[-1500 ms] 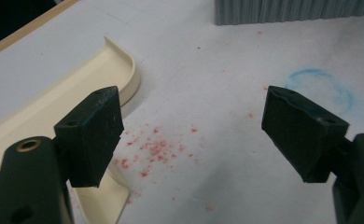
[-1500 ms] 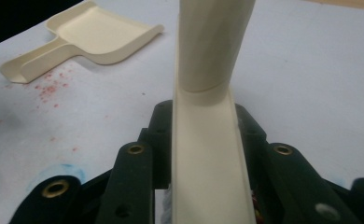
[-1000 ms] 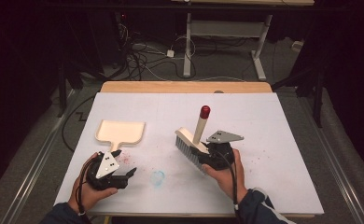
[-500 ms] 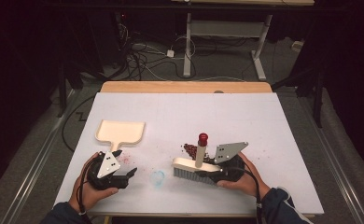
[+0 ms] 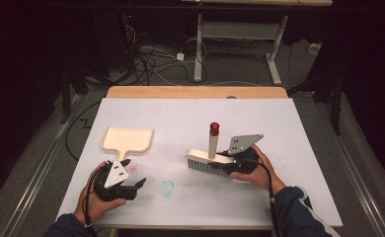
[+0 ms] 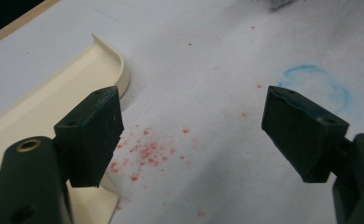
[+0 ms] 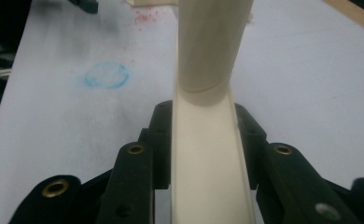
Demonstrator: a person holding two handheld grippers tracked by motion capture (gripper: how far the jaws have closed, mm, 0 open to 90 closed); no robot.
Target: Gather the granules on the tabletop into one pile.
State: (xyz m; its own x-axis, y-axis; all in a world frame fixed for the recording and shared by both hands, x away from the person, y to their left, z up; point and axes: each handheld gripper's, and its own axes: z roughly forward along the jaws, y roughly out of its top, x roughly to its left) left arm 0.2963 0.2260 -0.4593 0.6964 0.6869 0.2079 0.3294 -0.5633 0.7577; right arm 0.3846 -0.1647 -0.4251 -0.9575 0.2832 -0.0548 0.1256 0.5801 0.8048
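In the high view, the right gripper (image 5: 230, 165) pinched the brush (image 5: 210, 162) by the end of its cream block, so that the bristles faced down onto the white table (image 5: 289, 128) and the red-capped handle (image 5: 213, 140) stood upright, clear of the hand; held that way, the bristle row could be dragged flat across the surface. The brush sat right of centre, well apart from the red crumbs (image 5: 136, 168) that lay to the left, just near of the dustpan (image 5: 127, 139). The dustpan rested flat with its stub handle towards the person, near the left gripper (image 5: 134, 187), probably so that hand could steady it as the crumbs were swept in. A faint blue ring (image 5: 167, 187) marked the table between the two hands. In the left gripper view, the jaws stood spread wide with nothing between them, hovering low over the crumbs (image 6: 145, 151), with the dustpan's curved rim (image 6: 110, 60) just to the left and the blue ring (image 6: 315, 84) farther right. In the right gripper view, both jaws pressed against the sides of the brush block (image 7: 210, 154), the handle (image 7: 213, 42) rising out of it; the crumbs (image 7: 145, 16) and what seemed to be the dustpan's edge showed blurred at the far top.
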